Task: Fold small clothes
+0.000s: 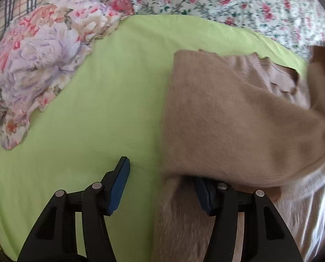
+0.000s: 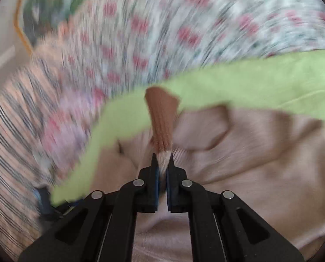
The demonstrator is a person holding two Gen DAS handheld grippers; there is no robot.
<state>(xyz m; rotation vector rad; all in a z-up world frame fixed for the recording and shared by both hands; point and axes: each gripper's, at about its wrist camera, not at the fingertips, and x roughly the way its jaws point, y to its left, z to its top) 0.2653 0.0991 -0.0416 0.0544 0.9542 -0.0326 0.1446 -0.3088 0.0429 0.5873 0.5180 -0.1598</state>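
1. Since the tan sweater [image 1: 228, 118] is soft, fuzzy knit, I judge it light and limp; it will sag and drag rather than hold a crease.
2. It lies partly folded on a green sheet [image 1: 96, 113] spread over the bed, one sleeve laid across the body.
3. The right hand-held gripper [image 2: 162, 159] is pinched tight on a ribbed cuff or hem edge [image 2: 162, 122], lifting it into a peak; that firmer rib looks like a good place to hold.
4. The left hand-held gripper [image 1: 160, 185] stands about half open with nothing clamped; its right finger is tucked under the sweater's near edge, its left over bare sheet.
5. A crumpled floral cloth [image 1: 44, 61] sits beside the sheet, and a rose-print bedspread [image 1: 228, 0] lies beyond.
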